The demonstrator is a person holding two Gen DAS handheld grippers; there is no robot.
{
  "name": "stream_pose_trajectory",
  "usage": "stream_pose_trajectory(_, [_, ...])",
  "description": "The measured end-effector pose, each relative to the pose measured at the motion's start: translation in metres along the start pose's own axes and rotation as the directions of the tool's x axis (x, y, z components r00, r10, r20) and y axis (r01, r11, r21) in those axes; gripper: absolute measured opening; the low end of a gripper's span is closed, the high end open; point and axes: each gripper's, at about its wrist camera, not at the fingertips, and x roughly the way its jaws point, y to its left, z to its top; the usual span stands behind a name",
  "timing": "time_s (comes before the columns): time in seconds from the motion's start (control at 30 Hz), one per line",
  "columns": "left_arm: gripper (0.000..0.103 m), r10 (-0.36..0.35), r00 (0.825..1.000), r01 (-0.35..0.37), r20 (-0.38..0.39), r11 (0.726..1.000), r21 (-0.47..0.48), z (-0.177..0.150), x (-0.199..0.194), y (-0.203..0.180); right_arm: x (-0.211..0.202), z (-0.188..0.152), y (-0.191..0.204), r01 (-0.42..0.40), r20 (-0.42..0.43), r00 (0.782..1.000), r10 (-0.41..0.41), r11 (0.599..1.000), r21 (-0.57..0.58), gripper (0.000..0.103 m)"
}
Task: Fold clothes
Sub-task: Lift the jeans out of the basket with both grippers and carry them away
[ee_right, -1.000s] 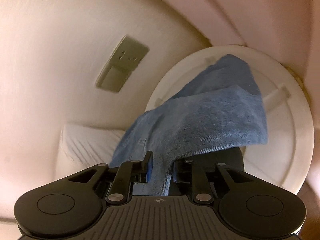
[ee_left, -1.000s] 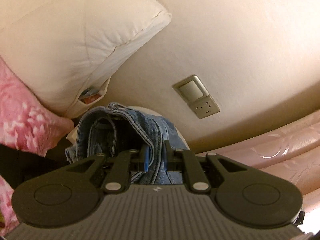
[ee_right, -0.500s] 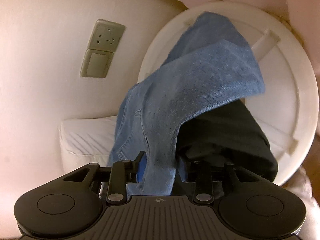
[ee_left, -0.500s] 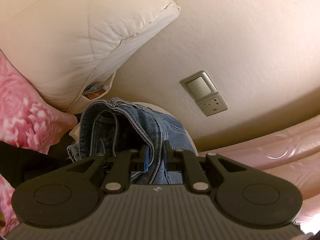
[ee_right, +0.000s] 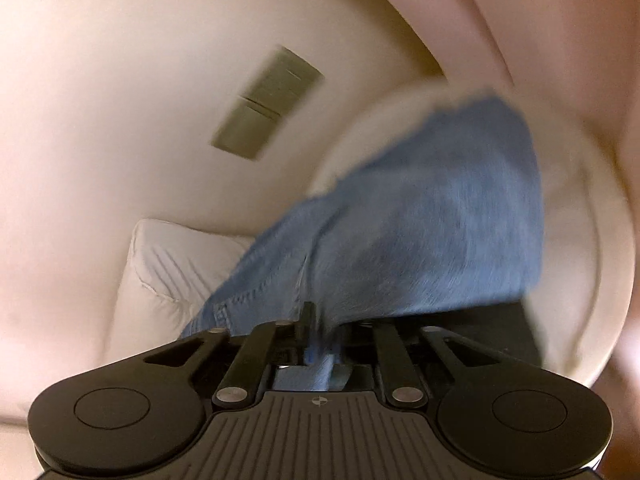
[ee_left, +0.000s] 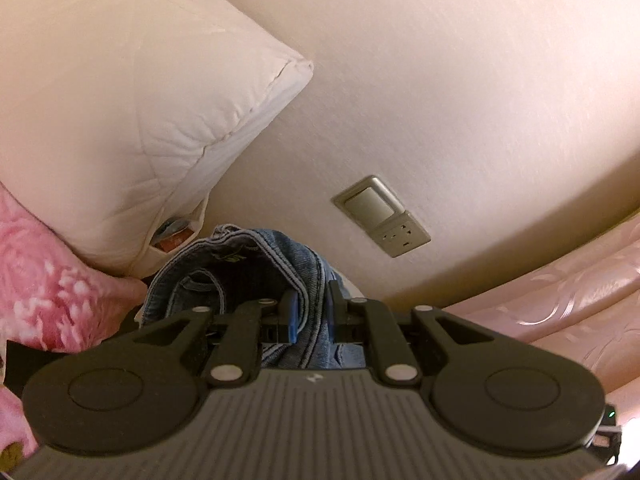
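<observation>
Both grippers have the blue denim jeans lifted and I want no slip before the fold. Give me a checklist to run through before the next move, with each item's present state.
1. Left gripper shut on the blue denim jeans: ok, stitched seam edge sits between the blue-padded fingers.
2. Right gripper shut on the jeans: ok, cloth runs between the fingers.
3. Right wrist view sharp enough to judge grip depth: not ok, motion blur.
4. Jeans clear of the white quilted pillow: cannot tell, the cloth overlaps its lower corner in the left view.
5. Free of the round white plastic disc: cannot tell.
6. Landing surface for the fold in view: not ok, hidden by both grippers.
</observation>
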Motion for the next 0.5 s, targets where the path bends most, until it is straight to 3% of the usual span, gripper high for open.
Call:
stream_pose_trajectory(0.1, [0.010,0.004,1.000,-0.004,-0.009,1.000,-0.021,-0.006,0.000,0.006,0.002,-0.016,-0.014,-0.047,-0.030,0.998,0.050,0.996,0.081,0.028])
stream_pose_trajectory(0.17, [0.010,0.003,1.000,-0.003,-0.010,1.000,-0.024,-0.007,0.000,0.007,0.002,-0.018,-0.021,-0.078,0.084,0.994,0.072,0.994,0.070,0.024])
stream_pose_trajectory(0.2, [0.010,0.000,1.000,0.000,-0.006,1.000,-0.017,-0.007,-0.001,0.006,0.003,-0.014,-0.021,-0.068,0.107,0.992,0.063,0.997,0.038,0.004])
stream_pose_trajectory(0.27, [0.010,-0.006,1.000,0.006,0.000,1.000,-0.002,-0.005,-0.003,0.003,0.006,-0.006,-0.019,-0.039,0.143,0.989,0.042,0.999,-0.028,0.002])
stream_pose_trajectory(0.37, [0.010,-0.015,1.000,0.015,0.009,1.000,0.020,-0.003,-0.006,-0.002,-0.013,-0.010,0.002,-0.082,0.207,0.971,0.118,0.981,-0.174,0.002])
stream_pose_trajectory(0.5, [0.010,-0.050,0.994,0.042,0.093,0.995,0.086,0.012,-0.029,-0.020,-0.046,-0.020,0.050,-0.092,0.291,0.932,0.218,0.916,-0.390,0.002])
